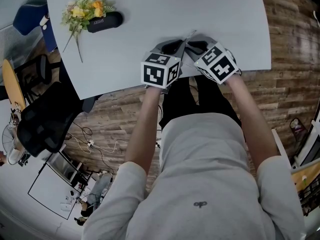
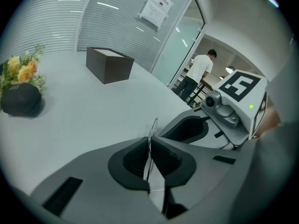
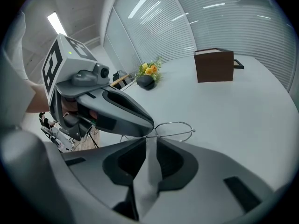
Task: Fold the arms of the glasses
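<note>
Thin wire-rimmed glasses (image 3: 173,122) hang just above the white table (image 1: 150,14) near its front edge. My left gripper (image 2: 149,141) is shut on them, its pads pinching the frame edge-on, and a bit of rim (image 2: 155,120) sticks out past the tips. In the right gripper view the left gripper (image 3: 148,125) covers one lens; the other lens ring shows free. My right gripper (image 3: 150,141) sits close beside it, jaws a narrow gap apart. A wire of the glasses crosses just beyond its tips, not between the pads. In the head view both grippers (image 1: 179,43) (image 1: 192,41) nearly touch tip to tip.
A black glasses case (image 1: 105,21) and a small bunch of flowers (image 1: 84,9) lie at the table's far left. A dark brown box (image 2: 110,64) stands farther back. An office chair (image 1: 45,119) is off the table's left edge. A person (image 2: 201,73) stands beyond the glass door.
</note>
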{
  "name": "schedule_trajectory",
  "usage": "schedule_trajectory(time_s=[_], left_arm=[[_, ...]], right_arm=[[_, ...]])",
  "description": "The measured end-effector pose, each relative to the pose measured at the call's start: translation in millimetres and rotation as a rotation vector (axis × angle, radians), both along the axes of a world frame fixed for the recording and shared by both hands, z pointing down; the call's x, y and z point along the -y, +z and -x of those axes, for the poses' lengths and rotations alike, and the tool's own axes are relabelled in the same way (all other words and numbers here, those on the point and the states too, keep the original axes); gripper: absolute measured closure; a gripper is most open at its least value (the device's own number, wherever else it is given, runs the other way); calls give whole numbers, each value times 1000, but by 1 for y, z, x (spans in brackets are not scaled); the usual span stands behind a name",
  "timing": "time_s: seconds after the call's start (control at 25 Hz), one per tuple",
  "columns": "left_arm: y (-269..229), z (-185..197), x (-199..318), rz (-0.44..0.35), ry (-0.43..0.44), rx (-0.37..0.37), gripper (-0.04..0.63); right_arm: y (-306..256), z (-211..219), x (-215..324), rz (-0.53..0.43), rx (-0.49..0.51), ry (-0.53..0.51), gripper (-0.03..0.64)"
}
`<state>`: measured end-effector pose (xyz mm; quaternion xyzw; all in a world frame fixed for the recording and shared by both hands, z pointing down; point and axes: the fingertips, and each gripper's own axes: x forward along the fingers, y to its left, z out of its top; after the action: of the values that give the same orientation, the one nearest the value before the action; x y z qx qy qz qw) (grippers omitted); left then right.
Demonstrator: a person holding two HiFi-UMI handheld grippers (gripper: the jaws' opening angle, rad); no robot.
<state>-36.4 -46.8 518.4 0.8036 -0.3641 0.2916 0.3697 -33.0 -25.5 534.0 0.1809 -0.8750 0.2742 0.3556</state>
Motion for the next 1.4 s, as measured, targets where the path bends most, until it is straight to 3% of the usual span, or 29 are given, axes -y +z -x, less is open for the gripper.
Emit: schedule_trajectory(time_s=[0.8, 1.4], left_arm=[[-1, 13, 8, -16, -43, 4, 563], [1, 26, 21, -14, -98, 18, 563]], right_arm=[[-24, -26, -18, -41, 2, -7, 540], [-23, -17, -58, -50, -24, -155, 522]])
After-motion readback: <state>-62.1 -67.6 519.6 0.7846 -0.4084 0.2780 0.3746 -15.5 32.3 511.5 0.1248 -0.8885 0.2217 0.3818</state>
